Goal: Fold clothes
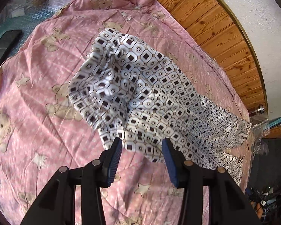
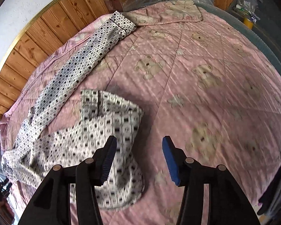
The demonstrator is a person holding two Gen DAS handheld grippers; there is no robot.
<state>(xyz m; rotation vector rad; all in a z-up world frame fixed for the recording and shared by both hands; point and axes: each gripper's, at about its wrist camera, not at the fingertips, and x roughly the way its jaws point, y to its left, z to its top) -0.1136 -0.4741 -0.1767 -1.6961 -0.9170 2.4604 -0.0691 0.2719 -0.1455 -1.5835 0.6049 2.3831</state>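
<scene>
Left wrist view: patterned trousers lie crumpled on a pink quilt, waistband bunched at centre frame, legs trailing to the lower right toward wooden panelling. Left gripper, fingers apart and empty, hovers at the near edge of the cloth, likely to take a corner. Right wrist view: one leg runs to the upper left, the other is doubled back at lower left. Right gripper, fingers apart, hangs above that folded leg's hem, holding nothing; folding appears barely begun.

Bright daylight, fisheye-curved edges, motion blur smearing the fabric.
</scene>
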